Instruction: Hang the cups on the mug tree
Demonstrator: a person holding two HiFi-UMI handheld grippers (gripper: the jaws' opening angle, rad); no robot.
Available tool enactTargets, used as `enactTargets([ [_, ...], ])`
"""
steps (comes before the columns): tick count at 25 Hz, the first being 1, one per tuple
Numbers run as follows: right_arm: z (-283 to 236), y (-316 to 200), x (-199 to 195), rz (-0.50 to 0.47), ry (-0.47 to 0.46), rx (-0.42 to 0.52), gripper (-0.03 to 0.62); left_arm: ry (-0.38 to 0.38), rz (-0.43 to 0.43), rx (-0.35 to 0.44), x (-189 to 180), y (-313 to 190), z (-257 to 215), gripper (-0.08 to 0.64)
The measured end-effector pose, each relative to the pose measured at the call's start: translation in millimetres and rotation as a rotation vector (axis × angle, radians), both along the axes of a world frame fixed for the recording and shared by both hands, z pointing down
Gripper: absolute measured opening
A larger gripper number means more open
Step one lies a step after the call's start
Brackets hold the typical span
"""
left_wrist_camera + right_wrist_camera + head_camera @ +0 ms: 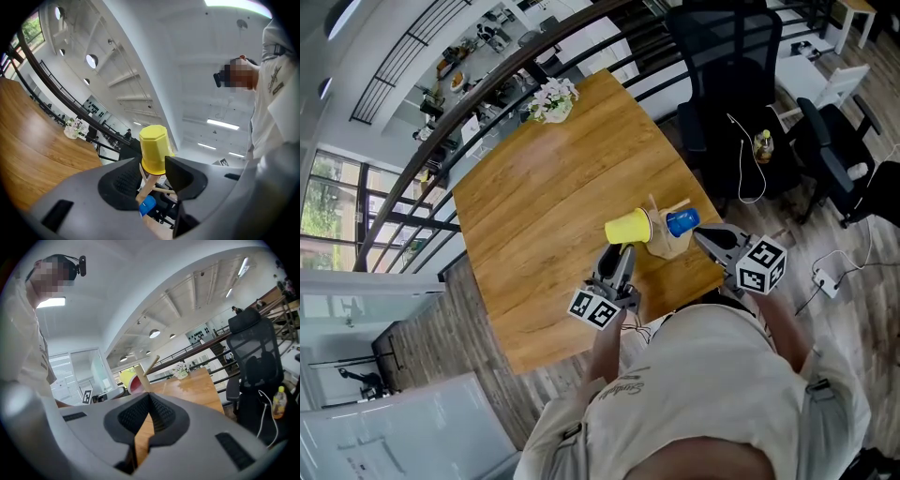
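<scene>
Yellow cup (627, 227): on the mug tree (667, 246), near the tabletop's (544, 197) front edge.
Blue cup (682, 222): on the tree's other side.
Left hand-held gripper (623, 253): roughly level, jaws partly apart around the yellow cup's rim, no clear squeeze.
Right hand-held gripper (700, 234): roughly level, jaws together, empty, just beside the blue cup.

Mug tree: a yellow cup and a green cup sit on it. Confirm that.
Not quite: the second cup on the mug tree is blue, not green. The yellow cup sits on it as stated. The head view shows this.
</scene>
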State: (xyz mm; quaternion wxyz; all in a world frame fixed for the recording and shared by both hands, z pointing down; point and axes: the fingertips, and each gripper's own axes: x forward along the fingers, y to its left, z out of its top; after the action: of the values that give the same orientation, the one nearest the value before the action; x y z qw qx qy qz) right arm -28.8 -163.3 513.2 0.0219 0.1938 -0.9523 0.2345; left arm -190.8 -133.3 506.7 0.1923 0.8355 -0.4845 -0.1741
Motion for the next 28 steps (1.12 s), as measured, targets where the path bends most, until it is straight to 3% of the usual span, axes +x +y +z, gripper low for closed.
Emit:
enactTargets([
  [3,1.0,0.1,-1.3,-0.003,0.005,0.001,-0.006,0.003,-0.009,-0.001,-2.7,8.0,3.4,0.158],
  [7,-1.8,-1.9,-4.5,-0.019,0.005,0.014,-0.006,-0.002,0.003,0.002,1.3,19.5,5.3,0.076],
  [14,-17.6,-3.2,-18.8,-0.068,0.054,0.131,-0.006,-0.11,0.012,-0.045,6.9,31.0,12.5,0.037],
  [19,-29.9,-1.8,-23.6,-0.092,0.068,0.199,-0.006,-0.108,-0.084,-0.06,-14.4,35.0,6.5,0.032],
  [25,-52.6,-9.5,-21.8,-0.041,0.158,0.387,-0.006,-0.153,-0.222,-0.106,-43.0,29.6,-25.9,0.031],
  [28,-70.6,-10.7,-25.7,-0.036,0.123,0.413,-0.006,-0.147,-0.261,-0.087,-53.3,29.2,-49.1,0.031],
])
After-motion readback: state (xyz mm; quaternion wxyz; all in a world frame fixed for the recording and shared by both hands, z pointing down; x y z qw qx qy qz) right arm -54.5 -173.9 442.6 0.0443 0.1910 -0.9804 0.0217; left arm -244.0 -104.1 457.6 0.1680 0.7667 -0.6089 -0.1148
